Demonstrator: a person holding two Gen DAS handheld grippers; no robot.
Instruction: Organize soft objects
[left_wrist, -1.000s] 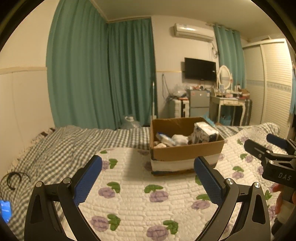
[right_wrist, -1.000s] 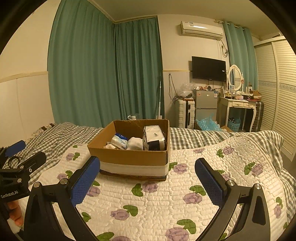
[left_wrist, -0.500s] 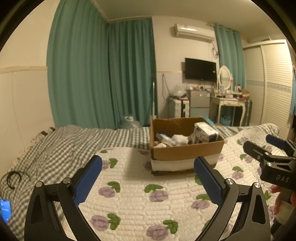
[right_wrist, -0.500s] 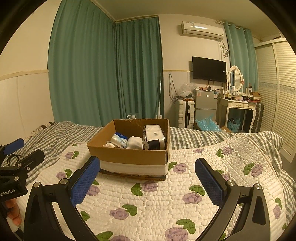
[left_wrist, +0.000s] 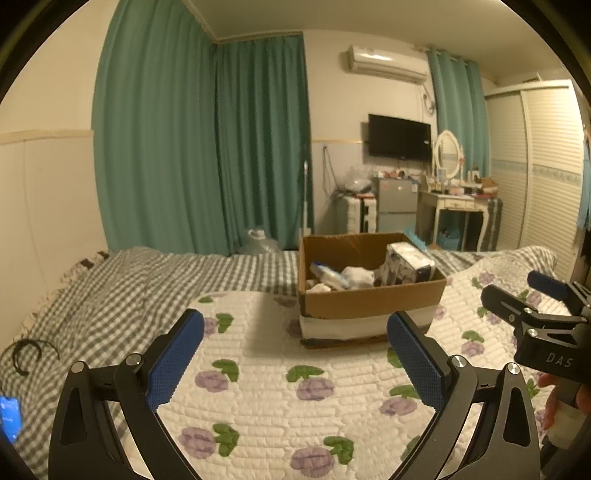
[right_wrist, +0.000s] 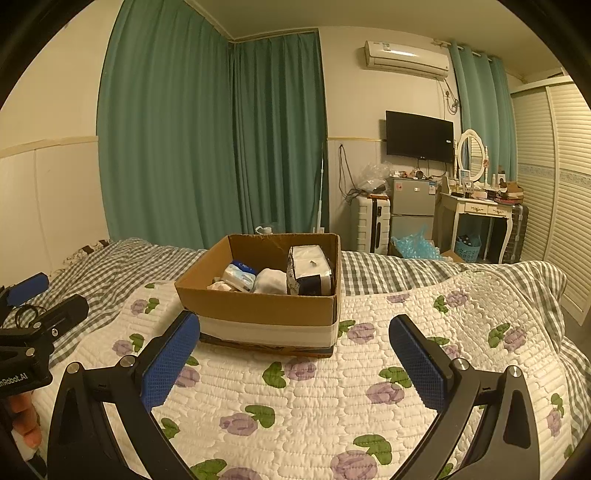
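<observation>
We see a cardboard box (right_wrist: 266, 291) that stands on a white quilt (right_wrist: 332, 398) with purple flowers and green leaves. The quilt lies over a bed with a grey checked sheet (left_wrist: 110, 295). The box is open at the top, and a wide white band goes around its lower part.

Inside the box we can count four soft things. At the right wall stands a tissue pack (right_wrist: 310, 271), upright and taller than the rim. Beside it, in the middle, lies a white rolled cloth (right_wrist: 271, 282). To the left of the cloth is a white and blue packet (right_wrist: 240, 275), a little tilted. At the front left corner is a small pale item (right_wrist: 221, 286); we cannot tell what it is.

Our left gripper (left_wrist: 295, 354) hangs above the quilt, near the front left of the box. Its jaws stand wide apart and nothing is between the blue pads (left_wrist: 177, 362). Our right gripper (right_wrist: 291, 354) is also spread wide and holds nothing; it points at the front of the box, which appears between its pads.

On the sheet at the far left lie a black ring-shaped cord (left_wrist: 27, 354) and a phone (left_wrist: 9, 417) with a lit screen.
</observation>
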